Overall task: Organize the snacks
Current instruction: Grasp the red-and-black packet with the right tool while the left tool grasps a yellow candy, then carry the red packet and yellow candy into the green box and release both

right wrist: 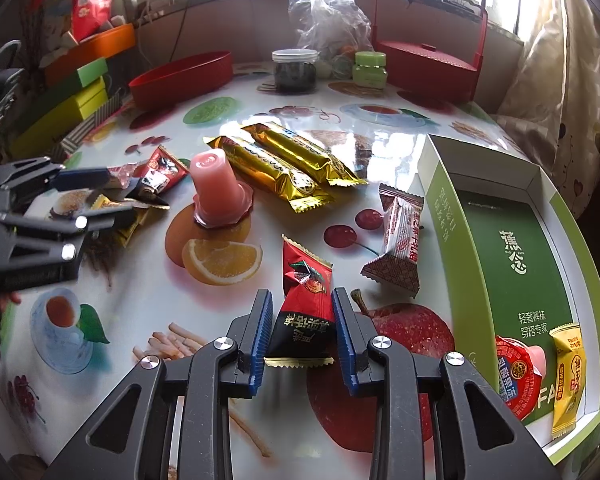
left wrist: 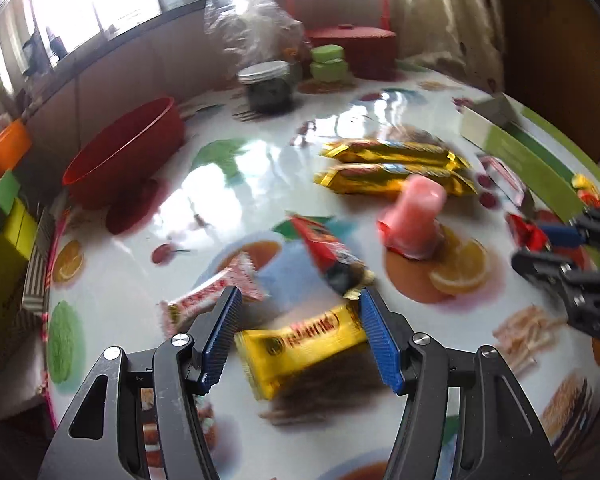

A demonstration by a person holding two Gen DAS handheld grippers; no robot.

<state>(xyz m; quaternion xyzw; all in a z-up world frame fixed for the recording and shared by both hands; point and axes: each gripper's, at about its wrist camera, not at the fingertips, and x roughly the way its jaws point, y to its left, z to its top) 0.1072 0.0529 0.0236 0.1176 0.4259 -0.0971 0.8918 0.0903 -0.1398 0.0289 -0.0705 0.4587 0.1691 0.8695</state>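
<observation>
With the right gripper [right wrist: 300,330] pinching the red packet [right wrist: 305,312] just beside the box [right wrist: 512,256], and the left gripper [left wrist: 300,332] spread around the yellow packet [left wrist: 300,350], lift cleanly, then release inside.

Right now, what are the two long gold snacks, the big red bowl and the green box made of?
The gold snacks look wrapped in shiny metallic foil film: they glint, crinkle, and have zigzag sealed ends. The red bowl seems to be smooth, matte plastic, with an even color and a thin rim. The green box looks like printed cardboard, going by its flat folded walls and white edges.
</observation>
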